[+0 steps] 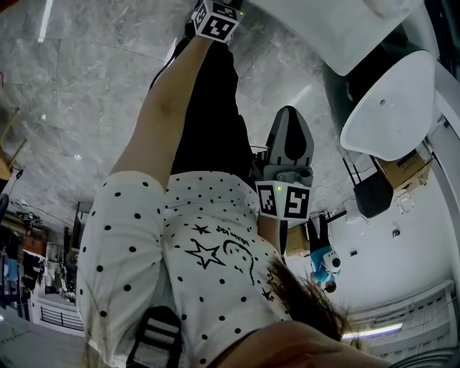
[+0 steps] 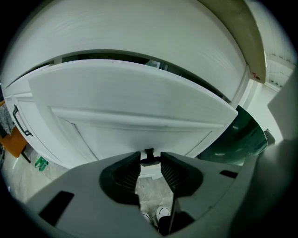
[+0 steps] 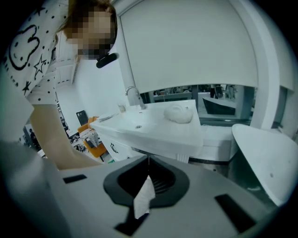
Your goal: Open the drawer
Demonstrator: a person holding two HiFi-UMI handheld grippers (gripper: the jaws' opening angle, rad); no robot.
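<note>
In the left gripper view a white drawer front (image 2: 139,102) fills the picture, and a dark gap runs along its top edge. Its small dark handle (image 2: 149,159) lies between the pads of my left gripper (image 2: 150,156), which touch both of its ends. The head view shows only that gripper's marker cube (image 1: 215,18), at the end of an outstretched arm. My right gripper (image 3: 149,160) is held apart from the cabinet and is shut, with a white scrap (image 3: 144,197) in the seam of its pads. It shows in the head view (image 1: 289,111) over the floor.
A white vanity top (image 3: 153,132) with a faucet (image 3: 132,95) and a white lump (image 3: 178,113) stands ahead of the right gripper. A white rounded fixture (image 1: 392,115) is at the right. An orange chair (image 3: 93,144) stands further back on the marble floor (image 1: 86,86).
</note>
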